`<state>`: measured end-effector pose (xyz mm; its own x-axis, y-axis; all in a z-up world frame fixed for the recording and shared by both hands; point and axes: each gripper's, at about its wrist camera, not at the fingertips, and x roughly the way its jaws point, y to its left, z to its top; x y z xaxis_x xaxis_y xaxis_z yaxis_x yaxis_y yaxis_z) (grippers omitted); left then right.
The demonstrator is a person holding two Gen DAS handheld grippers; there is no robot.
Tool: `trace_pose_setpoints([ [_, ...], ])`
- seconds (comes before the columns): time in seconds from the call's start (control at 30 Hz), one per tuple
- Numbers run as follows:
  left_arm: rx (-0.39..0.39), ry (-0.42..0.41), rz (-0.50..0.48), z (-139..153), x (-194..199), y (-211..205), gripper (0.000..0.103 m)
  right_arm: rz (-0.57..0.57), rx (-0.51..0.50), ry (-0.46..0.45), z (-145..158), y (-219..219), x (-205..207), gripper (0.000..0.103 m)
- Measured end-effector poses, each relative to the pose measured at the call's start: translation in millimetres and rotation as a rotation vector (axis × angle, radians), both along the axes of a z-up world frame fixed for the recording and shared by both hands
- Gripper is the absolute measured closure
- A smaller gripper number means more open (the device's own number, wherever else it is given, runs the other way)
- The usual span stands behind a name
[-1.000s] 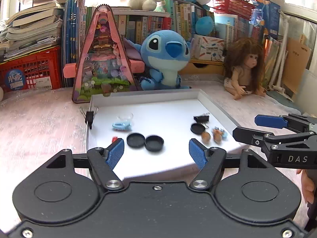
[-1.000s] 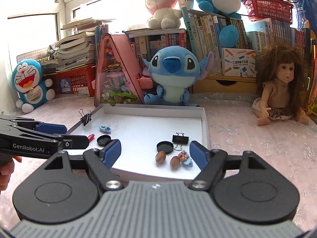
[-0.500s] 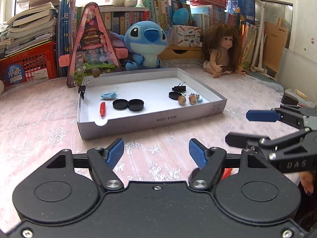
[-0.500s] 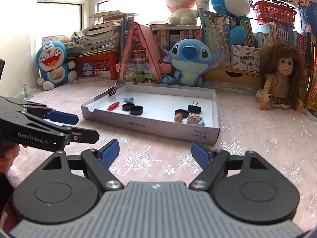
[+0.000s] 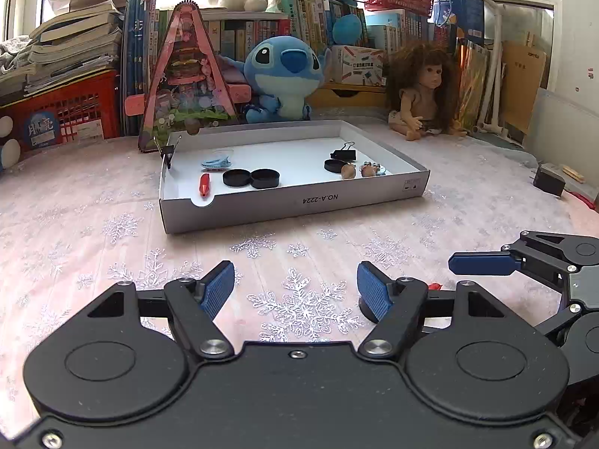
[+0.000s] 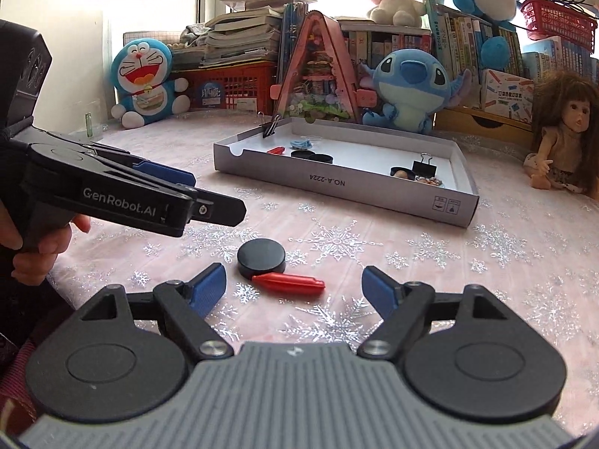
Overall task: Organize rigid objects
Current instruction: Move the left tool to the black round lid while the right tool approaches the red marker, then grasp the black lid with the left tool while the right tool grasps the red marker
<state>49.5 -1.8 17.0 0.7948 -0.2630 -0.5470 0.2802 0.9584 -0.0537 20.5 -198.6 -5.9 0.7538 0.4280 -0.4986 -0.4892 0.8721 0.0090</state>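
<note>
A shallow white box [image 5: 299, 202] [image 6: 337, 181] lies on the table. It holds two black caps [image 5: 251, 178], a red piece [image 5: 204, 185], a blue clip [image 5: 215, 163], binder clips [image 5: 343, 154] and two nuts [image 5: 348, 171]. On the cloth in front of it lie a black cap [image 6: 261, 255] and a red piece [image 6: 288, 283], just ahead of my right gripper [image 6: 294, 288], which is open and empty. My left gripper [image 5: 295, 290] is open and empty, to the left of them. The left gripper also shows in the right wrist view [image 6: 179, 194].
A snowflake-patterned cloth [image 5: 299, 299] covers the table. Behind the box stand a Stitch plush [image 5: 282, 75], a triangular pink toy house [image 5: 187, 82], a doll [image 5: 425, 89], a Doraemon plush [image 6: 144, 78], red crates and books. A small black box [image 5: 548, 183] lies at the right.
Both grippers have pulled back from over the box toward the near table edge. The loose black cap and red piece have come into the right wrist view.
</note>
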Motion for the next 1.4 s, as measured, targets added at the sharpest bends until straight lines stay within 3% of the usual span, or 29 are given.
trace_pose_setpoints([
  [0.27, -0.012, 0.0, 0.007, -2, -2, 1, 0.033, 0.005, -0.004, 0.002, -4, 5, -3, 0.053],
  [0.83, 0.022, -0.027, -0.095, -15, -19, -36, 0.033, -0.201, -0.008, -0.017, -2, -40, 4, 0.053],
  [1.2, 0.094, -0.071, -0.088, -27, -24, -62, 0.039, -0.224, -0.003, -0.025, -3, -42, 3, 0.053],
  [1.33, 0.081, -0.059, -0.091, -29, -24, -62, 0.049, -0.232, -0.001, -0.021, -4, -43, 4, 0.053],
  [1.4, 0.071, -0.053, -0.089, -31, -24, -62, 0.059, -0.234, 0.002, -0.02, -4, -42, 5, 0.053],
])
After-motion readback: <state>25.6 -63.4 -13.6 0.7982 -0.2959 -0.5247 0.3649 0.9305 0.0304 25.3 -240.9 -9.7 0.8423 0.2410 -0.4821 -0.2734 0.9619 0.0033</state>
